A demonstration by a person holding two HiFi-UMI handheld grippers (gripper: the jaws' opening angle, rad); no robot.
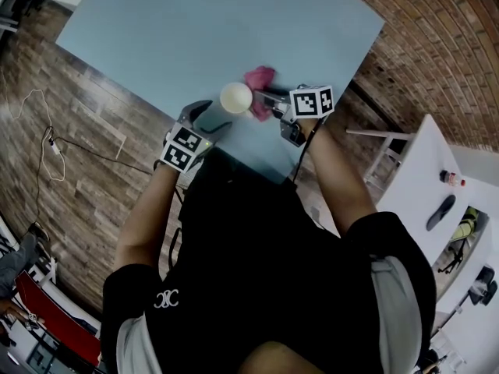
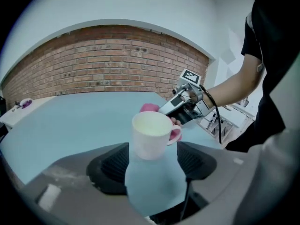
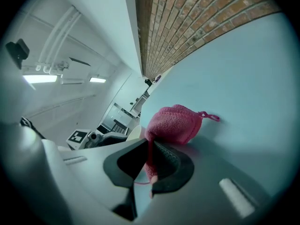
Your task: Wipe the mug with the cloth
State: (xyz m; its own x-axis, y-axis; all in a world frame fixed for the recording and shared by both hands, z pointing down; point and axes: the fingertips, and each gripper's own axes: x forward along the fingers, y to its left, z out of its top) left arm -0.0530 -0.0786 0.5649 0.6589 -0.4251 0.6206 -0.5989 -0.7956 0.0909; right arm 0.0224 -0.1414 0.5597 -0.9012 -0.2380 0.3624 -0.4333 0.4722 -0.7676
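Blue table (image 1: pixel 195 29) broad and bare beyond mug (image 1: pixel 235 97) near edge; left claw (image 2: pixel 154 163) agape, right claw (image 3: pixel 149 161) tight on cloth (image 3: pixel 173 123).

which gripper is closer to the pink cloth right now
Right. The right gripper has the cloth pinched between its jaws. The left gripper is across the mug from it, jaws apart, the mug just ahead of them.
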